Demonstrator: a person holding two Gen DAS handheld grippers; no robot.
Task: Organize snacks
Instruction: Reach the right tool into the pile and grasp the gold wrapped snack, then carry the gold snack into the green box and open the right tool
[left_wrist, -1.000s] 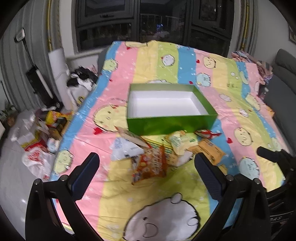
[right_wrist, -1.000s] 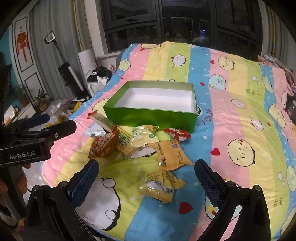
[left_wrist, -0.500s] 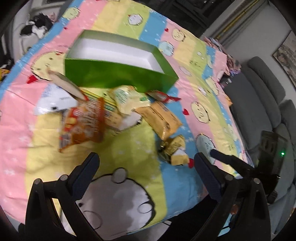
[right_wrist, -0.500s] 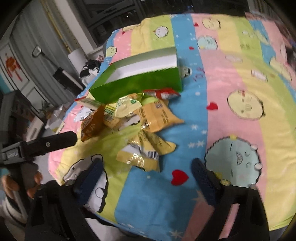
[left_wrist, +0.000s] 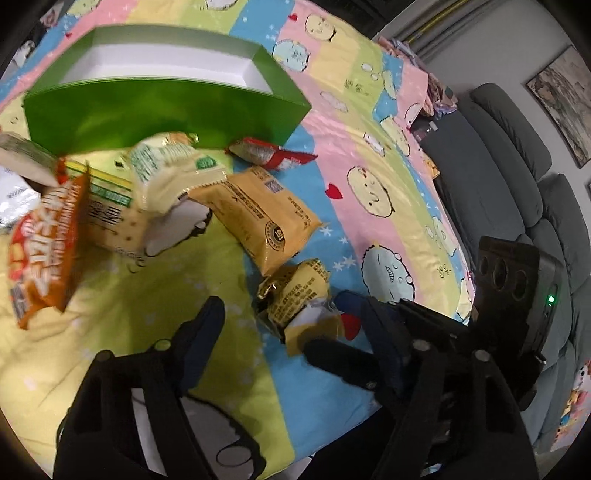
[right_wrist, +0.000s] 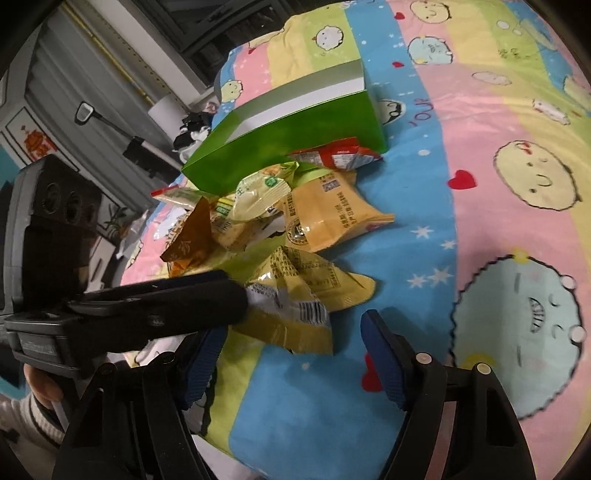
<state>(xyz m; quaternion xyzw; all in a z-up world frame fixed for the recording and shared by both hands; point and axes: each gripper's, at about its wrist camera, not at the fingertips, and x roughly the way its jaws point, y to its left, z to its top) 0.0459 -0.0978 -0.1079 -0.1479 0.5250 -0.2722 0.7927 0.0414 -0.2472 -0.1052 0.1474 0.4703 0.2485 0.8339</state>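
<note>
A green box (left_wrist: 155, 107) with a white inside lies open on the bed; it also shows in the right wrist view (right_wrist: 295, 122). Several snack packets lie in front of it: an orange one (left_wrist: 48, 236), a pale green one (left_wrist: 170, 173), a yellow one (left_wrist: 269, 218), a red one (left_wrist: 266, 153). A crumpled yellow packet (left_wrist: 299, 295) lies nearest, also in the right wrist view (right_wrist: 295, 295). My left gripper (left_wrist: 291, 325) is open, its fingers on either side of that packet. My right gripper (right_wrist: 291, 350) is open just below the same packet.
The bed has a striped cartoon cover (right_wrist: 480, 166). A grey sofa (left_wrist: 517, 184) stands to the right of the bed. A cluttered floor, a white roll (right_wrist: 166, 110) and a stand are at the left. The bed's front edge is close under both grippers.
Both grippers have dropped and closed in on the crumpled yellow packet at the front of the pile. The snacks and box have not moved.
</note>
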